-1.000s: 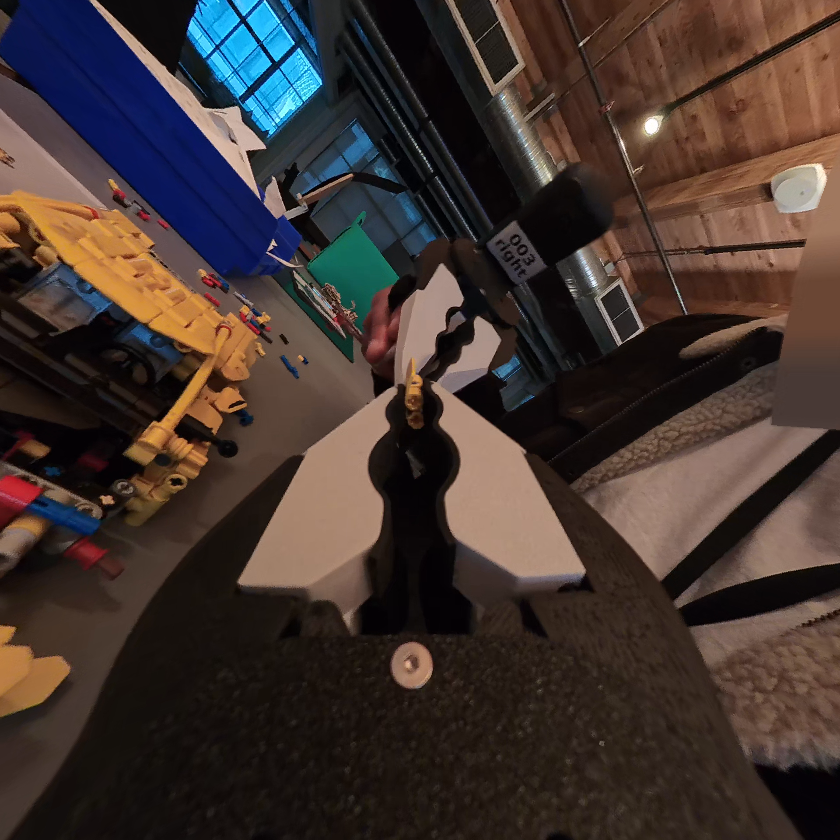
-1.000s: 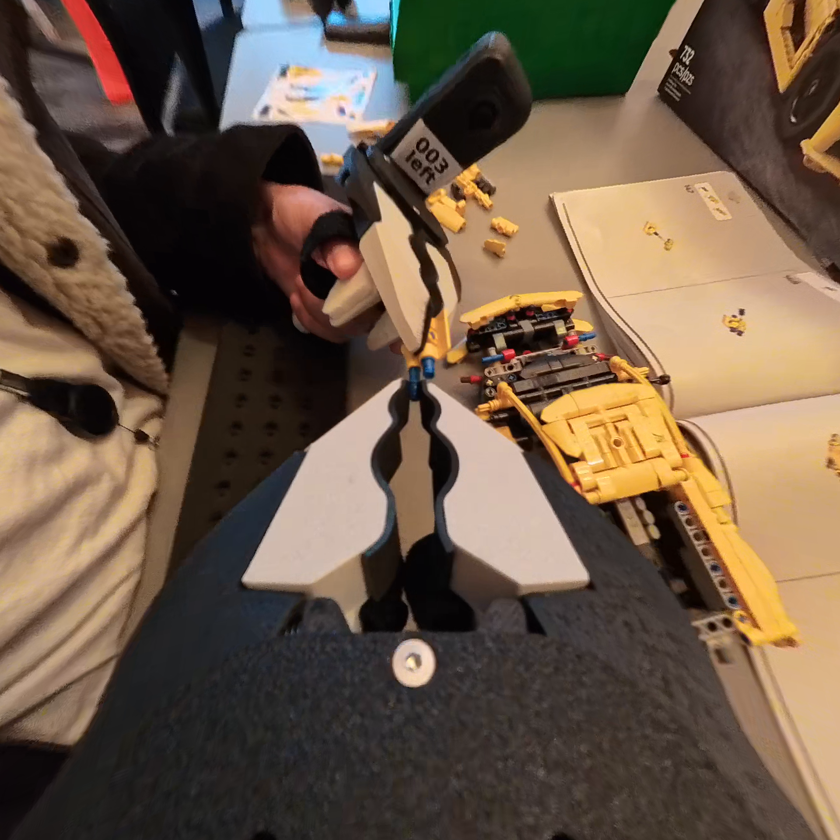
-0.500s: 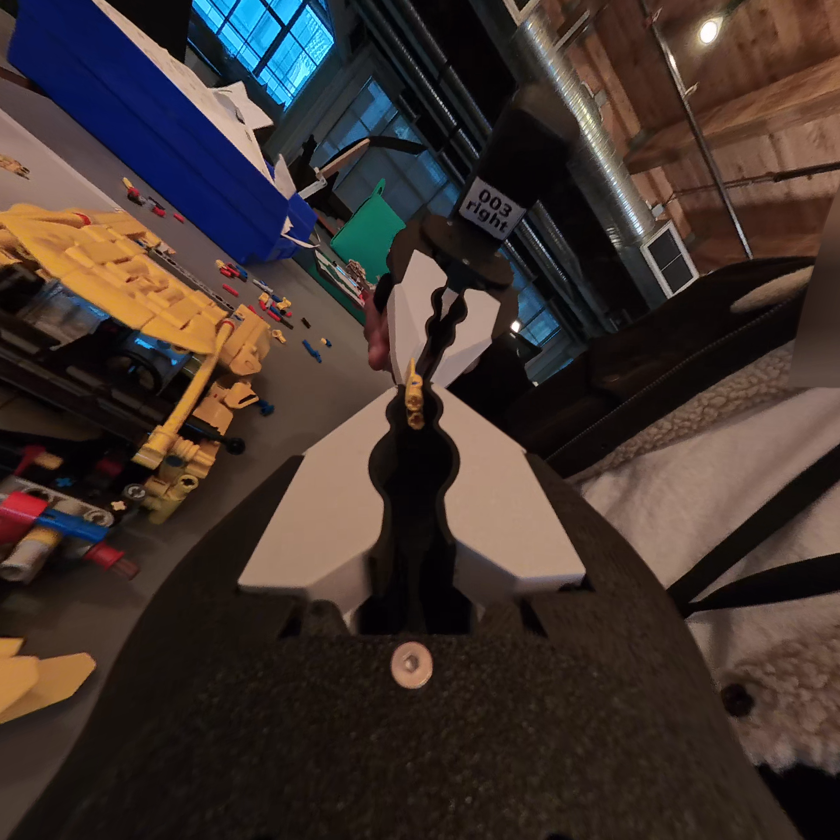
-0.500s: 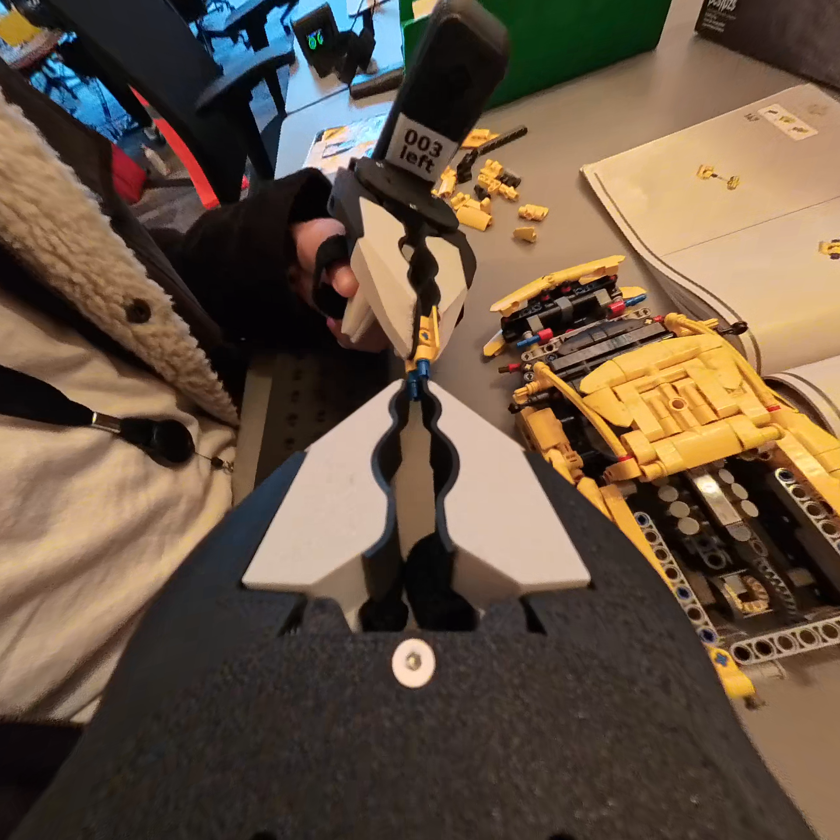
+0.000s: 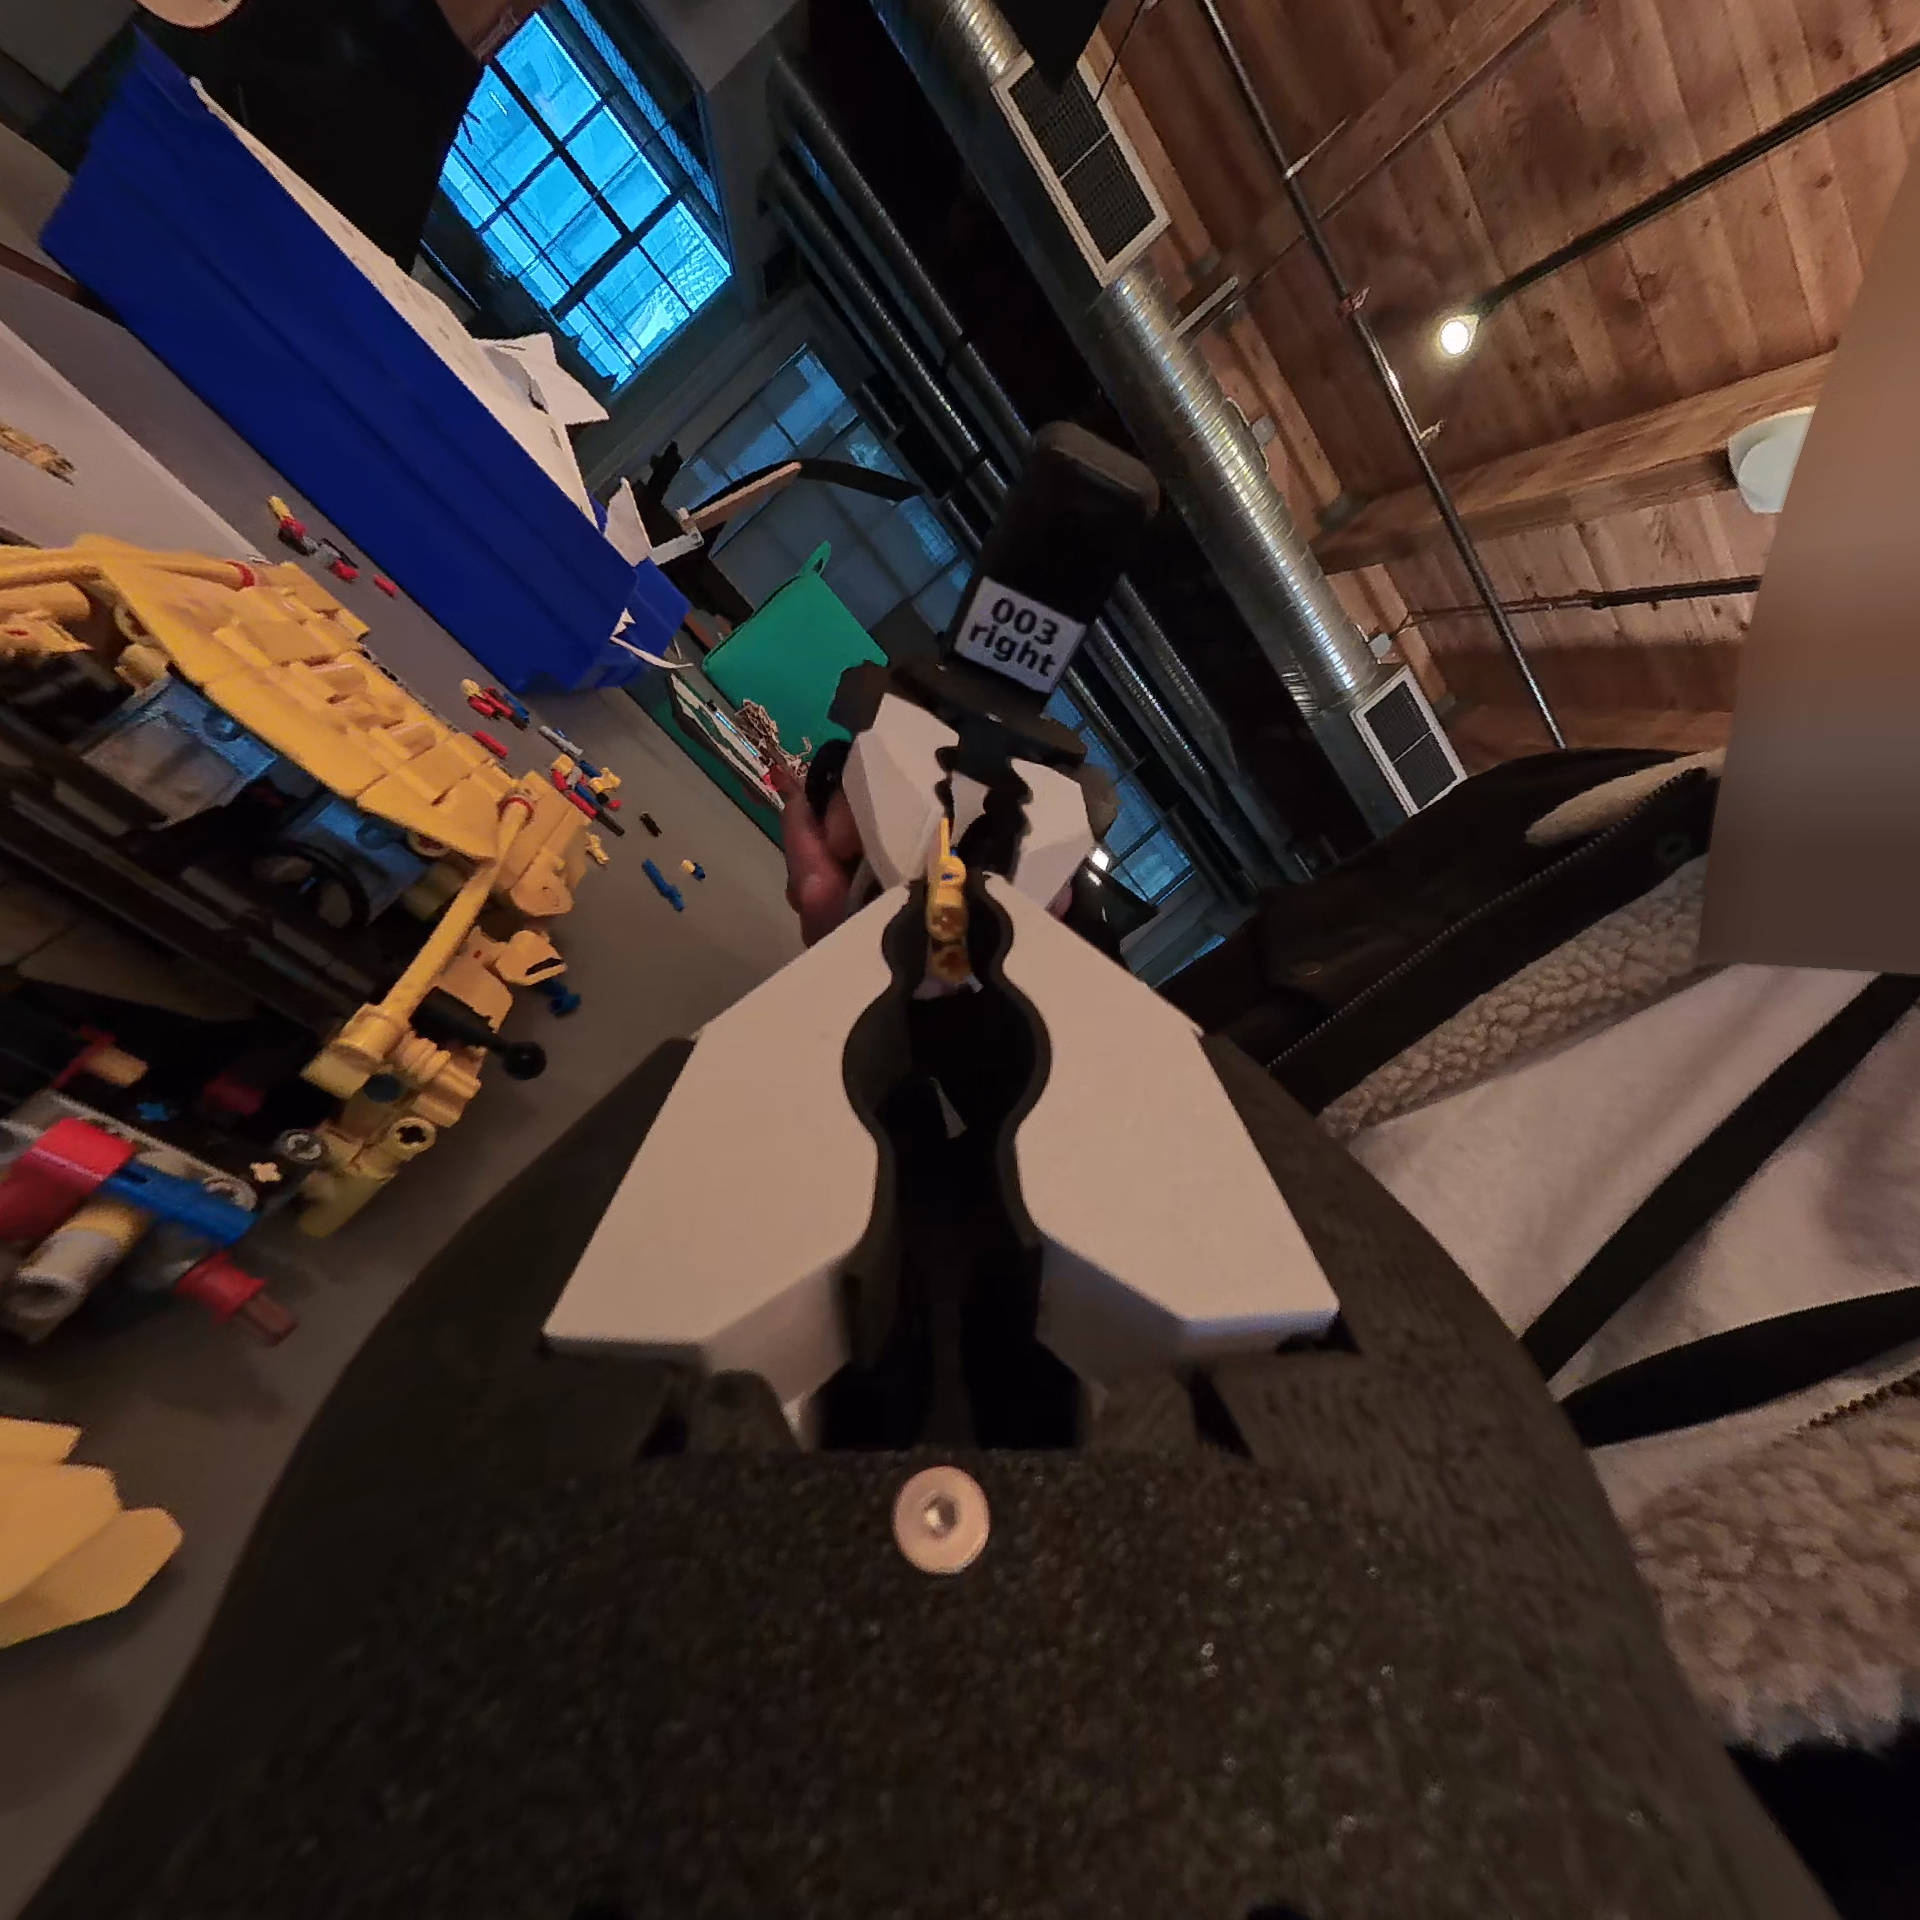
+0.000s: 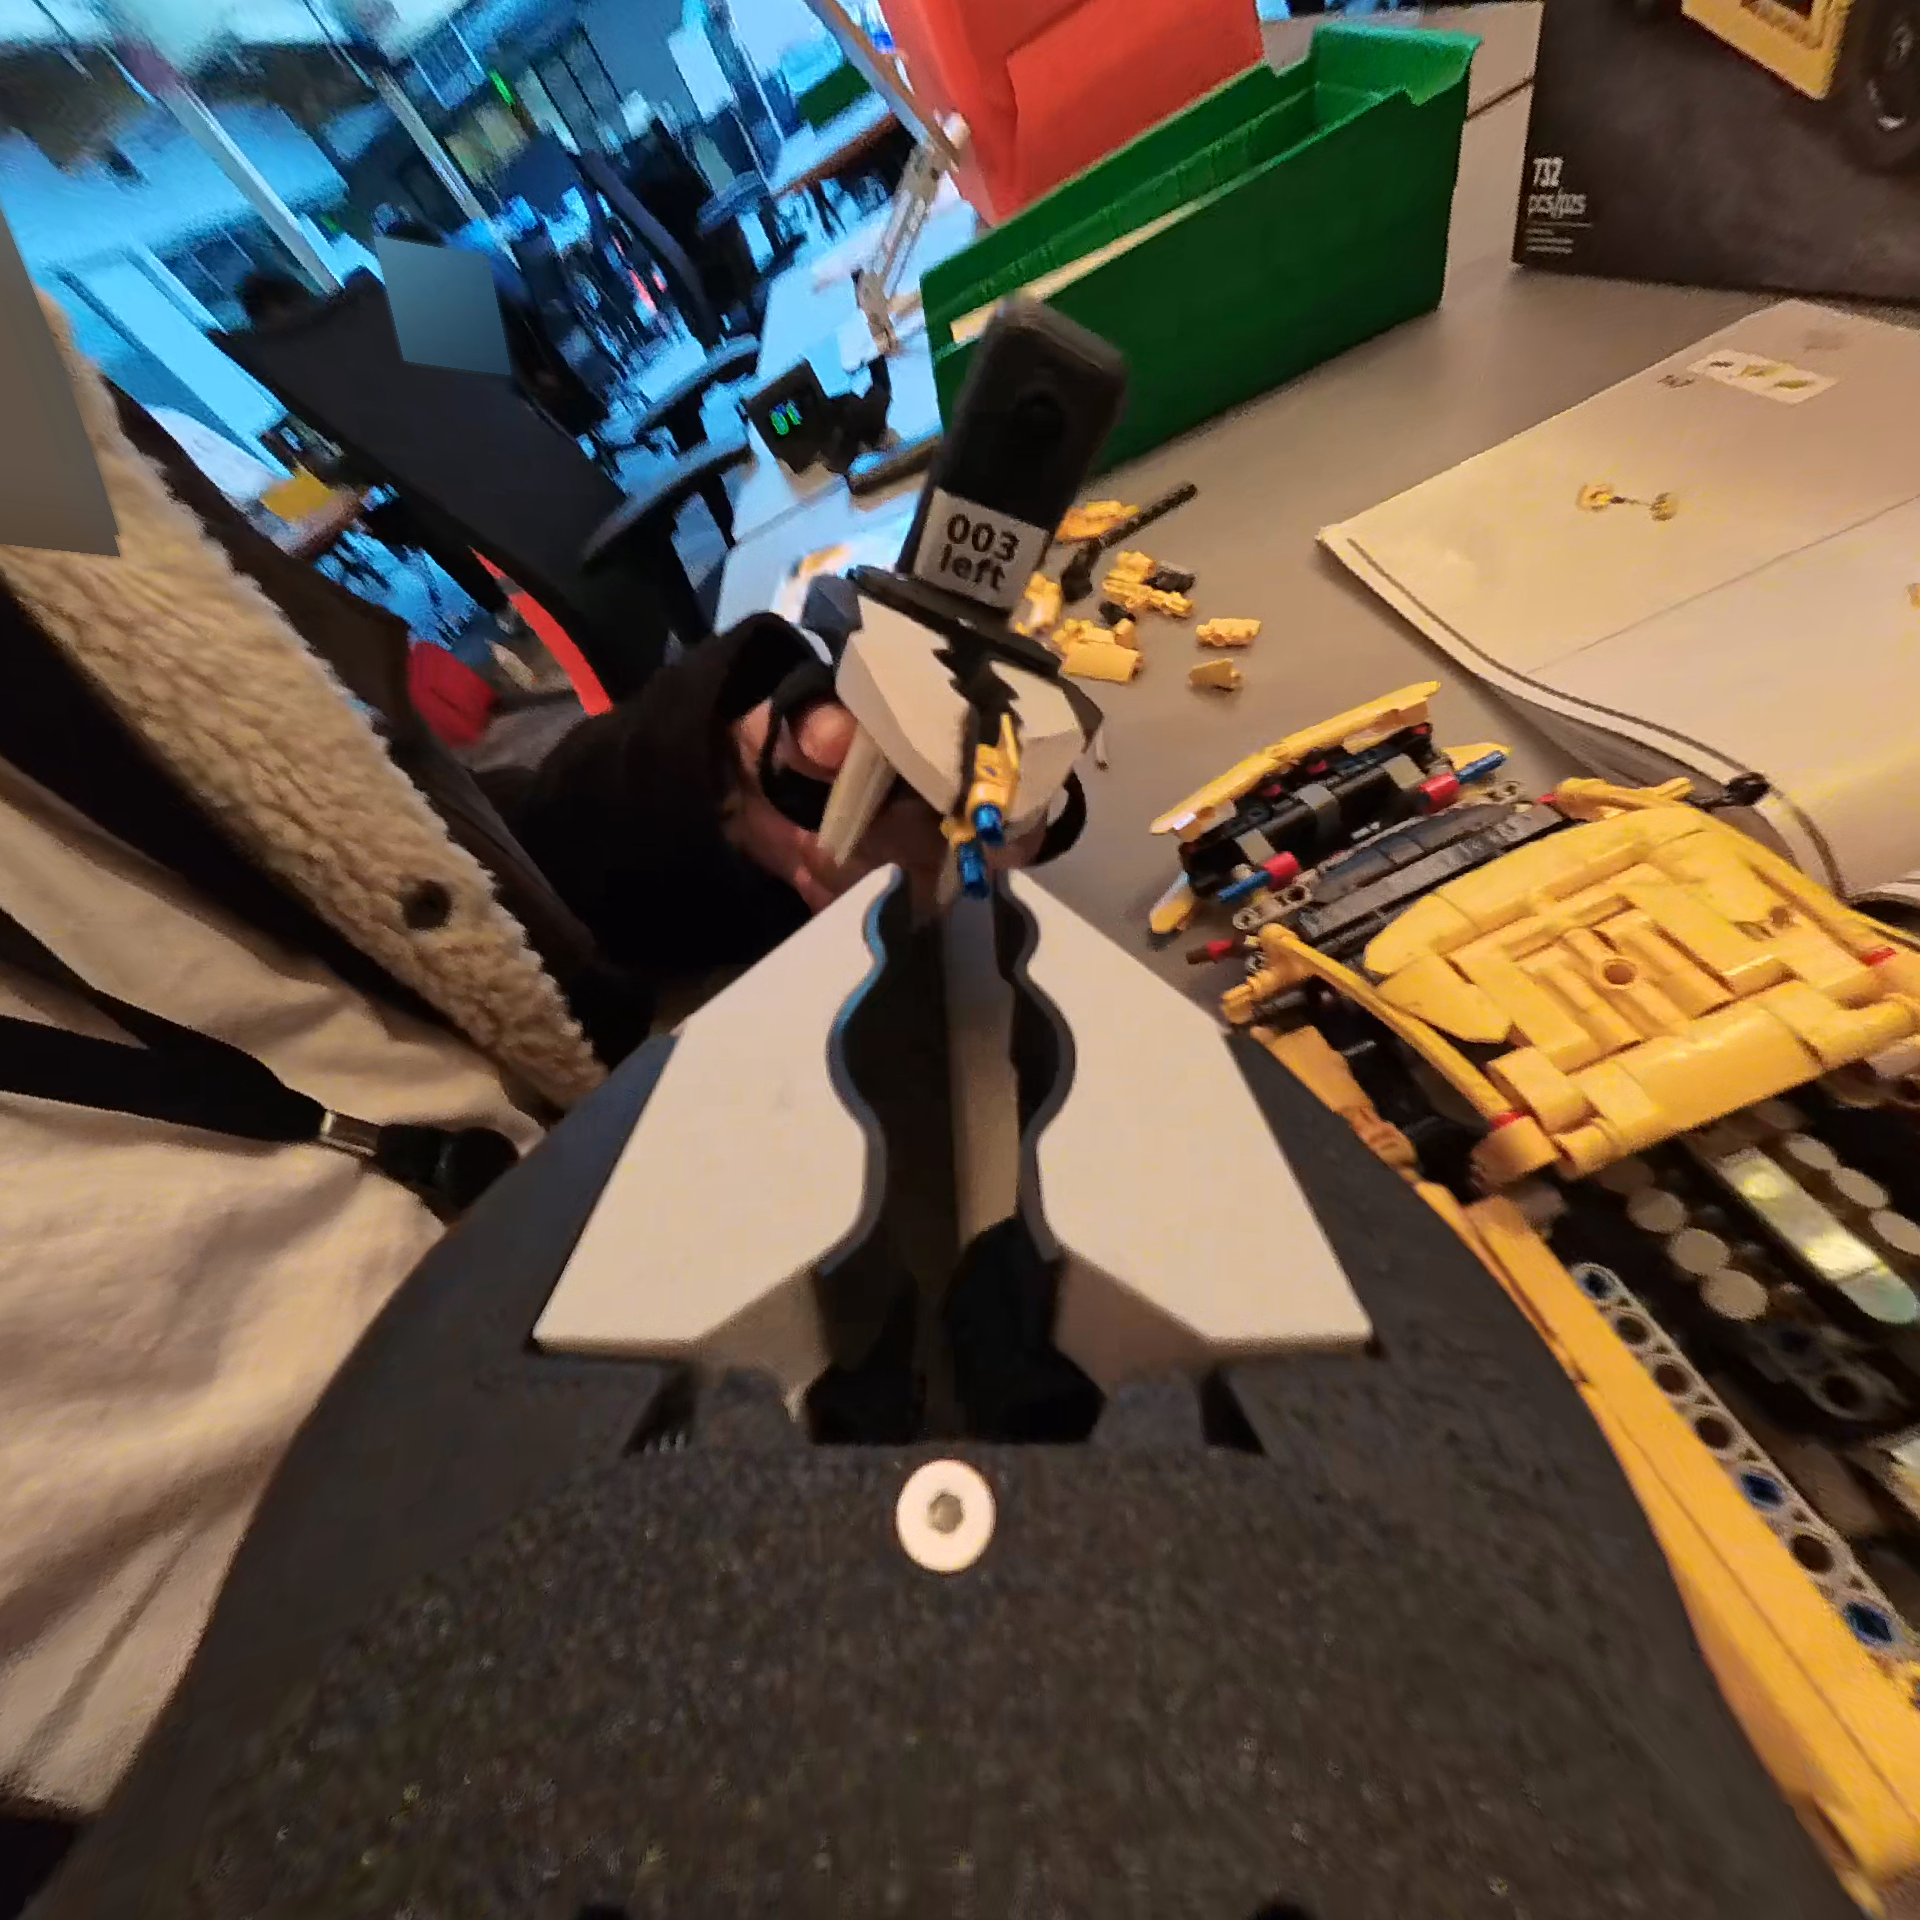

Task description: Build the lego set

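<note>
converted loft-style open office or maker space. plank wood ceiling (image 5: 1558,187) with exposed metal duct (image 5: 1226,416), vents (image 5: 1081,177), black pipes and a spot lamp (image 5: 1455,335). tall grid window (image 5: 582,218). office chairs (image 6: 665,499) and desks farther back. grey table (image 6: 1351,416) with storage bins, blue (image 5: 312,374) and green (image 6: 1247,208), plus loose bricks (image 6: 1132,613), a booklet (image 6: 1621,582).

Yellow car model (image 6: 1621,1049) cut off at frame's right edge; bg behind green bin (image 6: 1226,270) blurred.
</note>
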